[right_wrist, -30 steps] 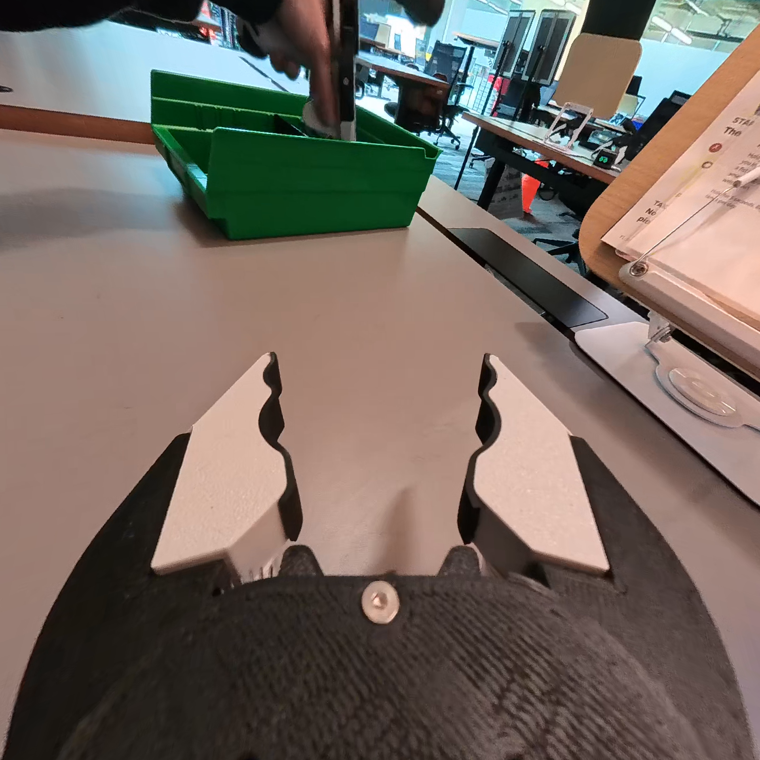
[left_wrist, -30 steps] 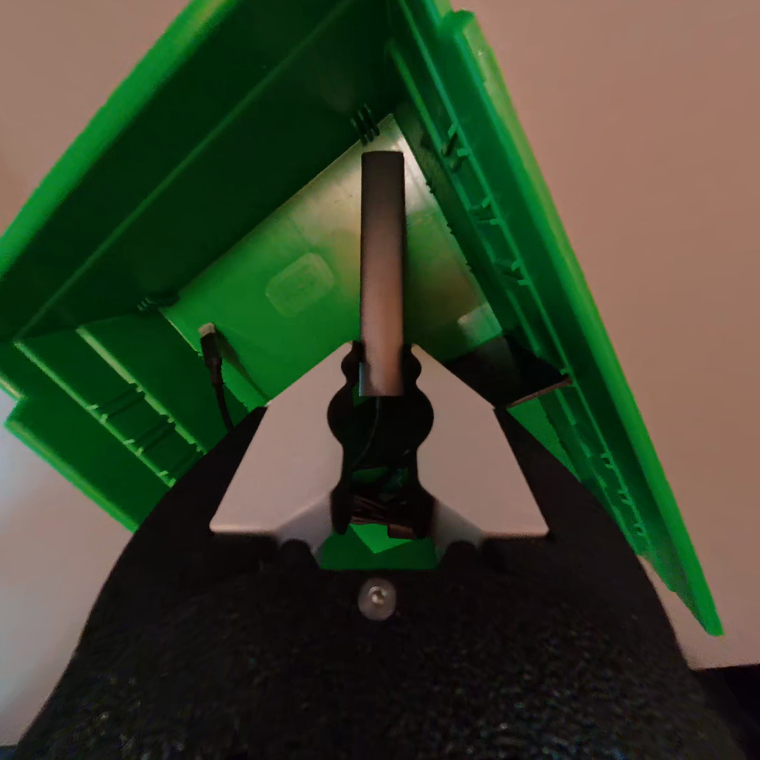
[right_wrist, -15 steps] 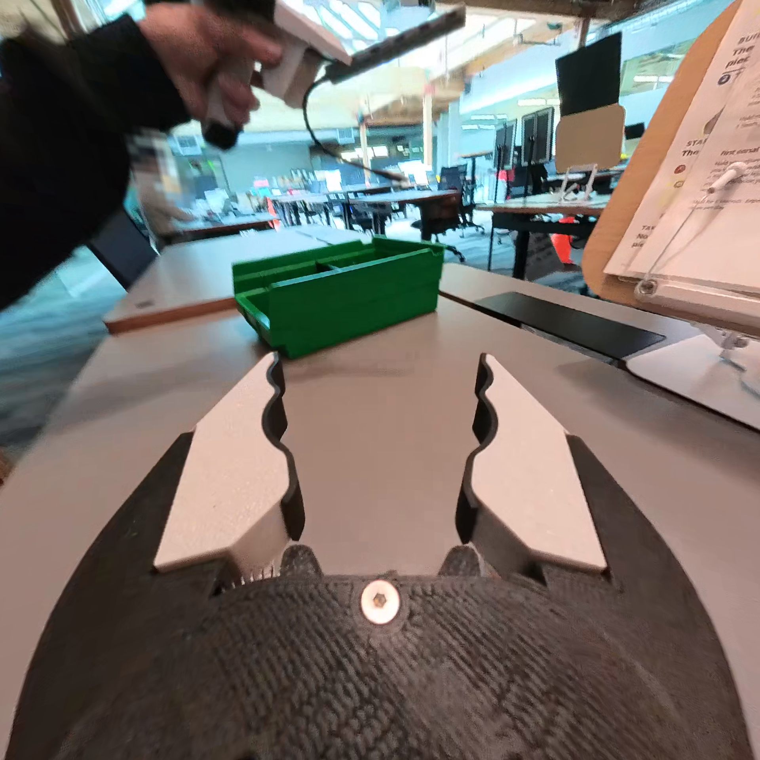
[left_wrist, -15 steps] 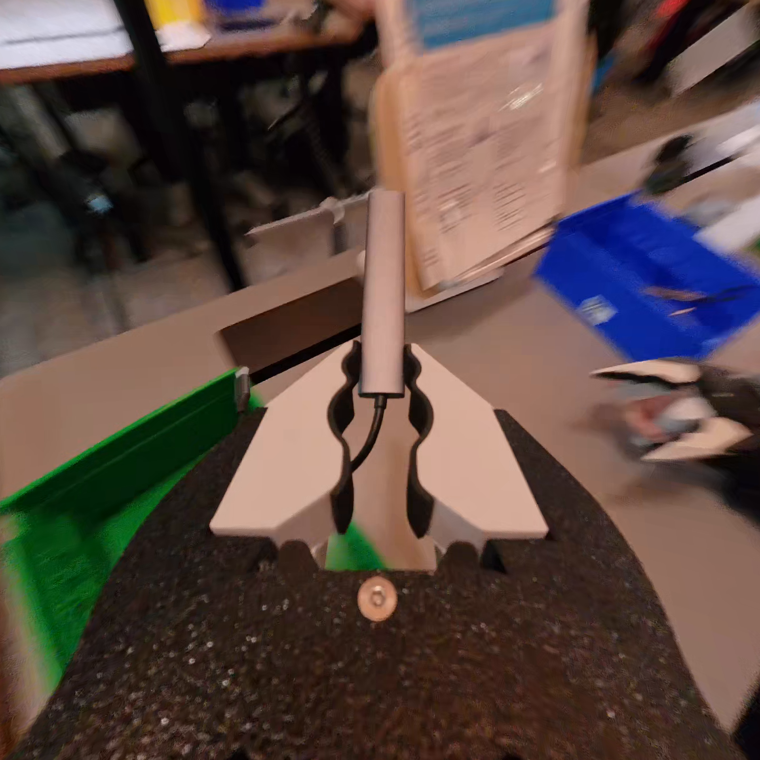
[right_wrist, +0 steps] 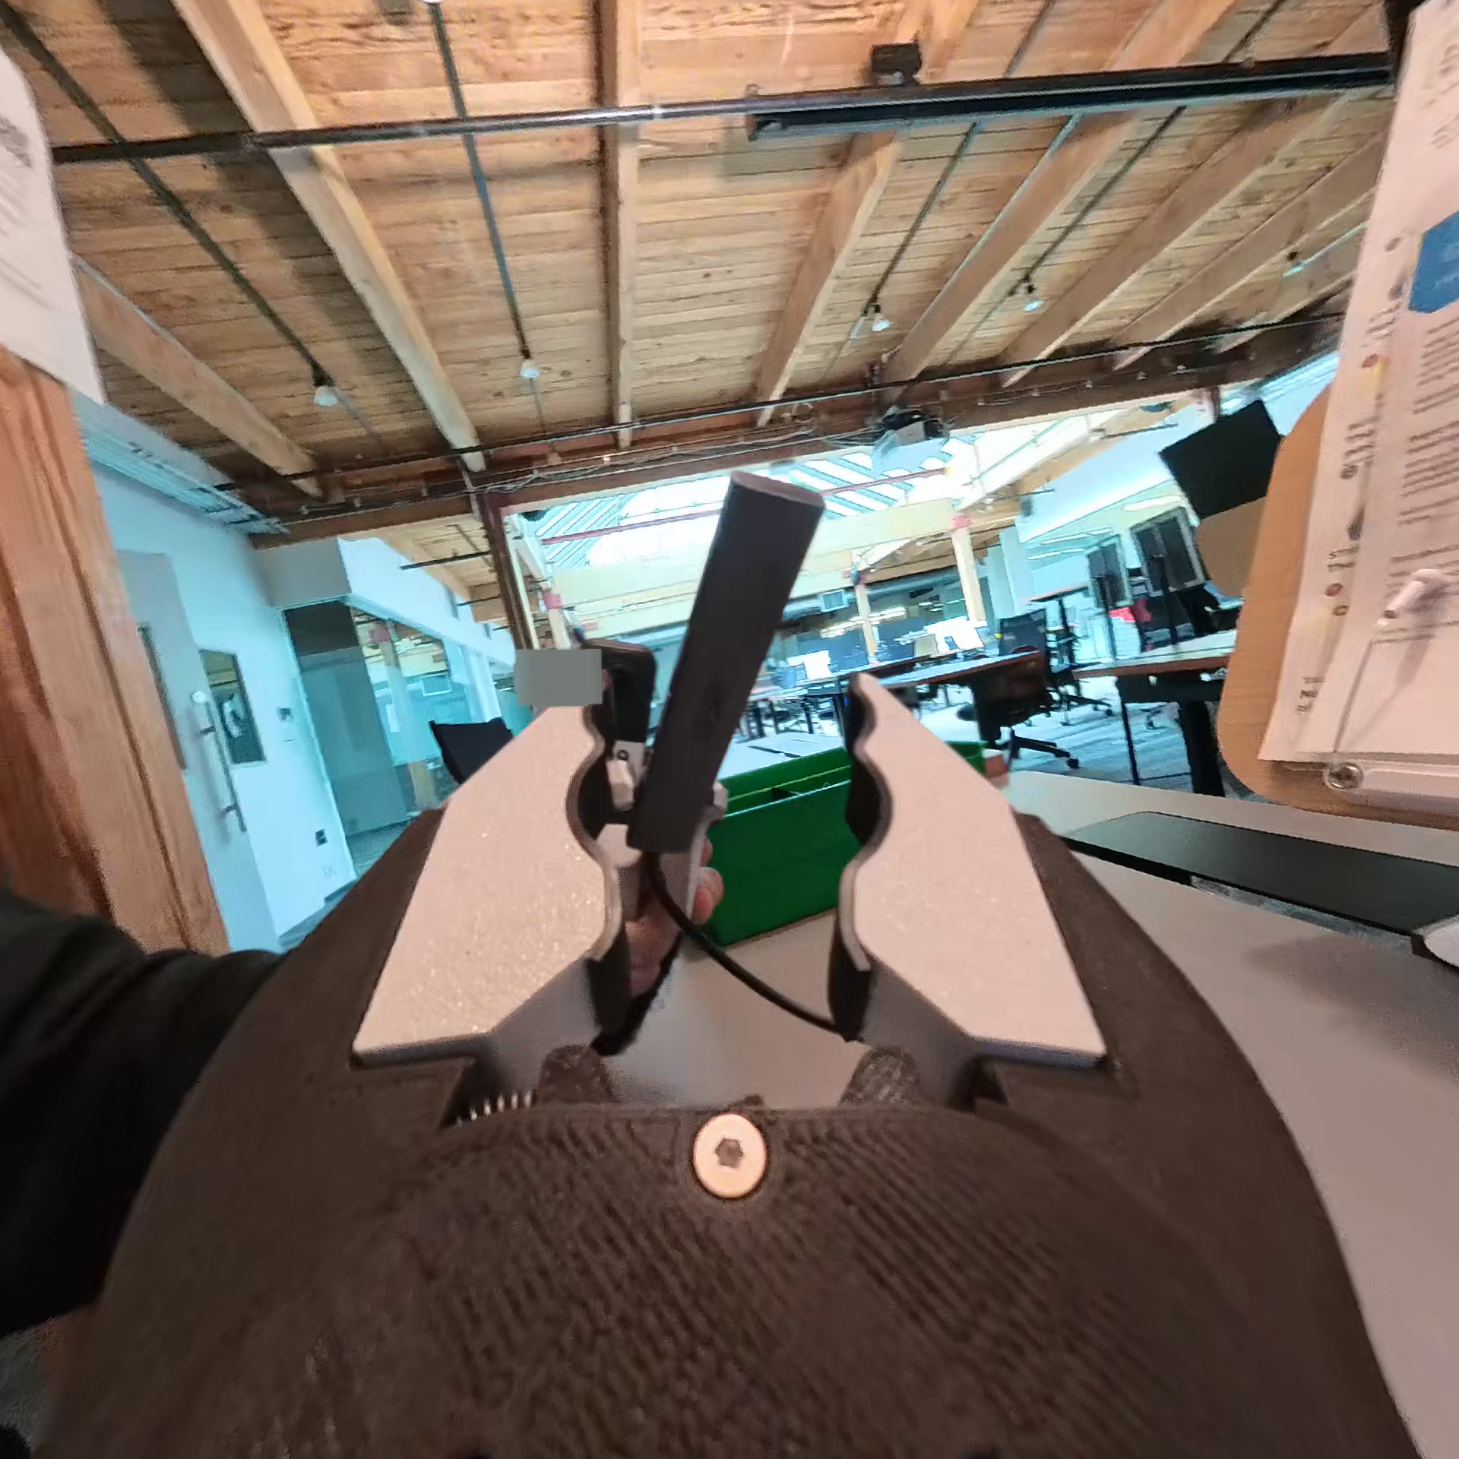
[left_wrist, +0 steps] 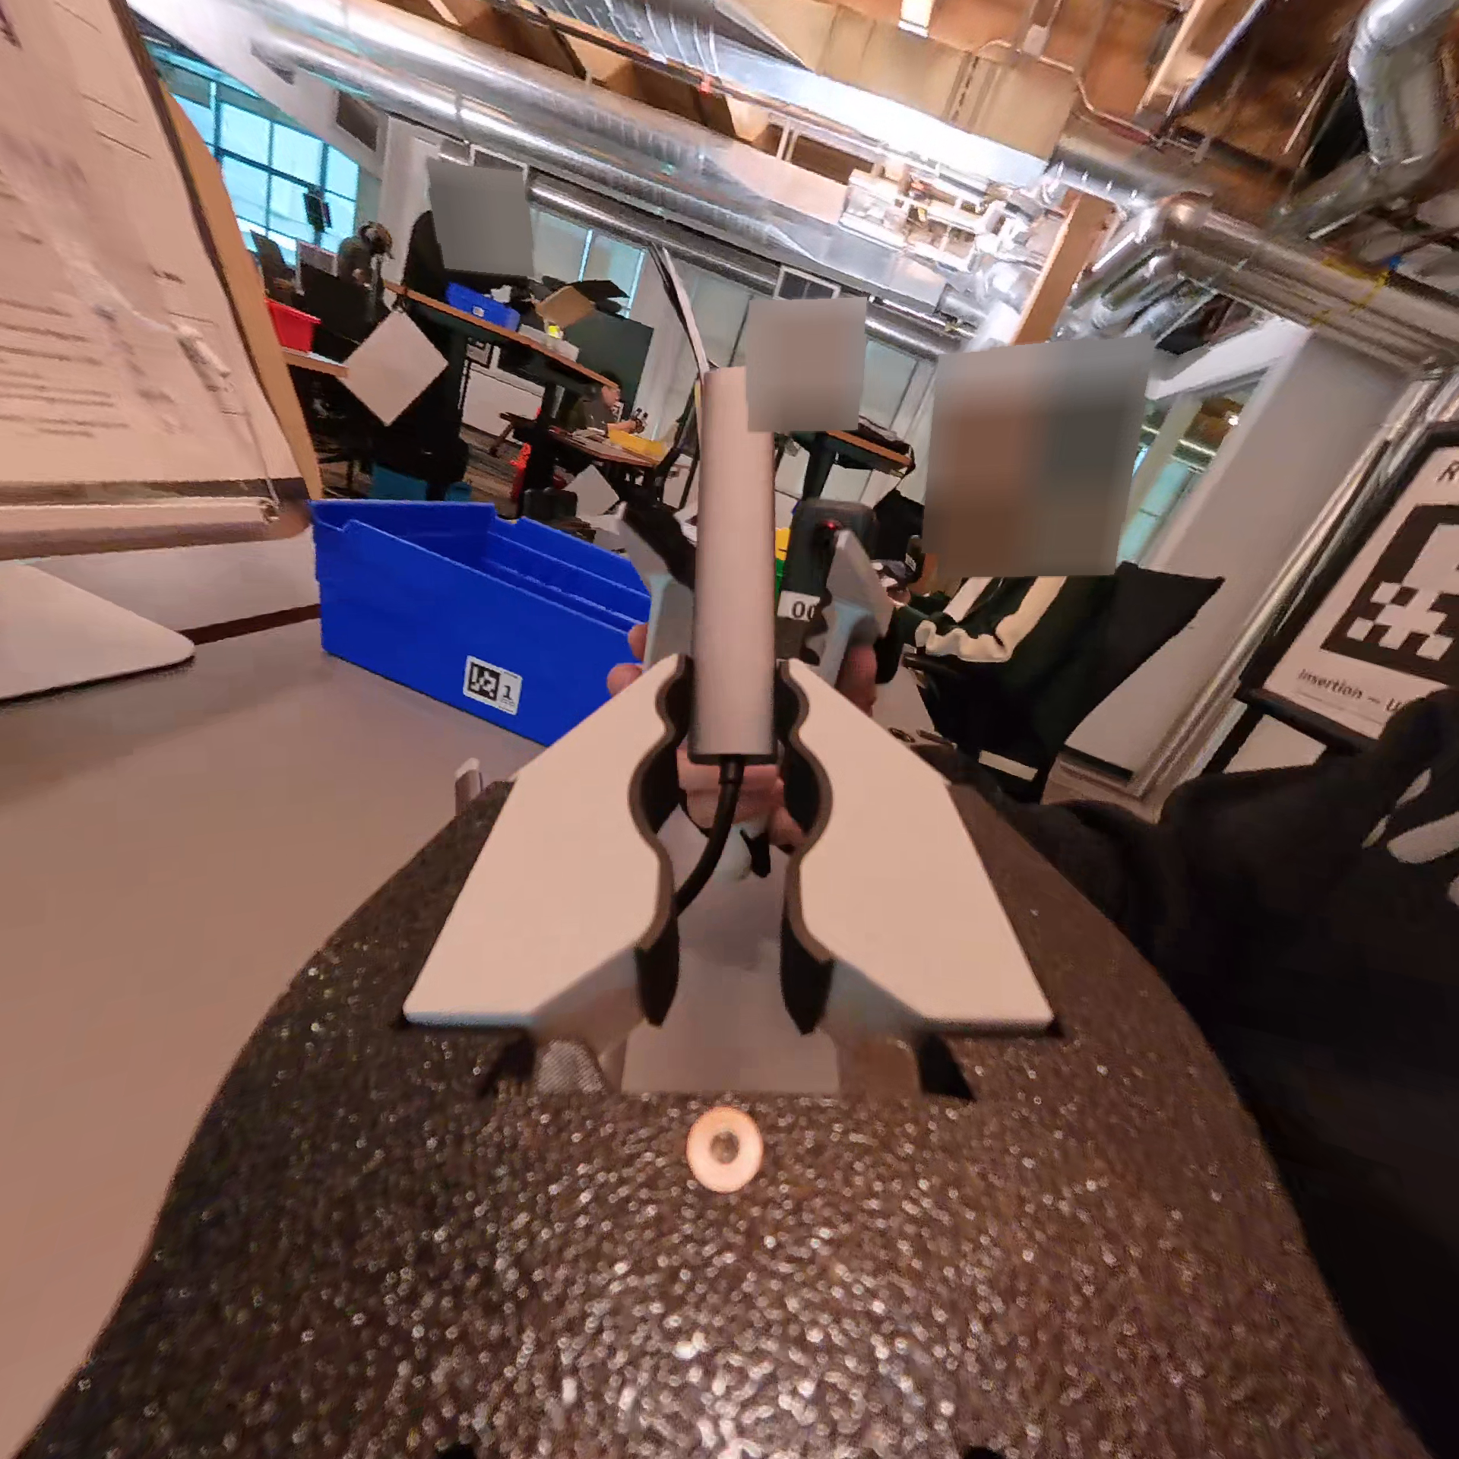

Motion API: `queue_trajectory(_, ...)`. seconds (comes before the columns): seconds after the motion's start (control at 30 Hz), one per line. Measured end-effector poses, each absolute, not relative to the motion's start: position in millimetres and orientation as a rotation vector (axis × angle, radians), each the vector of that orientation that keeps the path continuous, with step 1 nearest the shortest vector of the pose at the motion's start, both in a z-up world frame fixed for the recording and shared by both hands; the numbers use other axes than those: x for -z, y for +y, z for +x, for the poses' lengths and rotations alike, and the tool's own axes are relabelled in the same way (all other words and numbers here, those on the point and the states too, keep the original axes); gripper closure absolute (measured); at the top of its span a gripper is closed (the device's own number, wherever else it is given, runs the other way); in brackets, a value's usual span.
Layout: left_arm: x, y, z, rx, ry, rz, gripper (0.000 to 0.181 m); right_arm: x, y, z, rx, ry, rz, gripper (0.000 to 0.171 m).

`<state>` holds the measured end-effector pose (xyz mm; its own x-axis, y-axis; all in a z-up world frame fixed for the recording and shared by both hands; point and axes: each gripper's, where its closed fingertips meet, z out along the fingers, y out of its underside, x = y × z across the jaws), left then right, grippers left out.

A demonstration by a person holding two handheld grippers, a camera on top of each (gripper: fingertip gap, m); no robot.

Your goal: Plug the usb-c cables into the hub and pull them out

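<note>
The left claw sat at centre frame, its fingers nearly closed and pinching the hub, which stood upright between the tips. The right claw pointed upward at mid-frame with fingers spread apart, gripping nothing. A dark sleeve entered from the lower left of the right wrist view.

A grey table carries everything. In the left wrist view, a blue bin sits on it toward the back, with 1 small square marker tag on its near wall. To the left of the bin, the white base of a document stand rests on the tabletop. In the right wrist view, a green bin stands on the same grey surface, and a flat black panel lies on the table to the right of it.
</note>
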<state>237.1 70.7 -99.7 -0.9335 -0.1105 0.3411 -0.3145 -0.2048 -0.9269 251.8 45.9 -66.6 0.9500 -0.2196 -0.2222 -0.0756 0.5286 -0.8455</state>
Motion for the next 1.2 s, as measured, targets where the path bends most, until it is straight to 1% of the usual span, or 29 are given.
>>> queue_trajectory(0.03,102.7,66.5,235.4,-2.282,-1.887,0.486,0.163,67.1,46.5,249.5,0.081,0.303,-1.018,0.123)
queue_trajectory(0.1,105.2,60.7,234.5,-2.291,-1.888,0.447,0.162,70.4,48.7,248.5,0.098,0.285,-1.045,0.146)
queue_trajectory(0.13,107.0,58.3,236.1,-2.289,-1.896,0.447,0.162,70.7,48.5,248.1,0.112,0.276,-1.047,0.148)
queue_trajectory(0.23,110.0,53.8,237.9,-2.292,-1.904,0.409,0.162,71.7,47.1,250.1,0.138,0.271,-1.082,0.149)
queue_trajectory(0.3,114.2,56.2,251.2,-2.317,-1.992,0.455,0.161,75.8,44.7,258.5,0.256,0.299,-1.130,0.149)
queue_trajectory(0.33,114.8,60.4,260.5,-2.341,-2.069,0.493,0.155,78.6,42.3,263.6,0.345,0.312,-1.156,0.150)
queue_trajectory(0.37,111.1,65.6,268.1,-2.374,-2.135,0.524,0.137,83.5,40.8,269.3,0.442,0.323,-1.208,0.150)
queue_trajectory(0.4,103.7,69.9,272.1,-2.411,-2.177,0.542,0.126,88.9,39.3,275.7,0.548,0.334,-1.269,0.150)
queue_trajectory(0.5,76.7,65.1,263.2,-2.547,-2.273,0.404,0.125,100.5,36.4,289.1,0.929,0.313,-1.454,0.150)
queue_trajectory(0.57,72.7,53.3,257.1,-2.616,-2.402,0.305,0.125,107.5,42.0,290.9,1.165,0.234,-1.560,0.151)
queue_trajectory(0.63,82.5,42.7,256.8,-2.611,-2.529,0.289,0.128,115.6,50.5,290.6,1.308,0.169,-1.621,0.151)
queue_trajectory(0.67,88.9,40.6,258.7,-2.605,-2.581,0.315,0.134,119.5,54.4,290.5,1.347,0.145,-1.644,0.150)
queue_trajectory(0.77,95.3,52.8,272.4,-2.704,-2.617,0.527,0.172,124.7,60.6,291.1,1.395,0.116,-1.672,0.150)
queue_trajectory(1.03,104.2,65.3,278.4,-2.678,-2.289,0.697,0.173,130.3,64.5,290.7,1.427,0.091,-1.706,0.151)
queue_trajectory(1.1,113.5,64.1,280.1,-2.596,-2.297,0.707,0.160,129.2,65.1,289.6,1.401,0.097,-1.697,0.151)
queue_trajectory(1.13,115.5,64.4,280.6,-2.579,-2.302,0.708,0.165,131.7,65.8,289.7,1.386,0.093,-1.716,0.150)
queue_trajectory(1.17,115.9,63.6,279.2,-2.574,-2.307,0.687,0.174,132.5,65.9,289.7,1.382,0.094,-1.716,0.150)
queue_trajectory(1.2,116.8,63.2,279.2,-2.561,-2.322,0.681,0.174,133.4,65.2,289.9,1.386,0.095,-1.712,0.150)
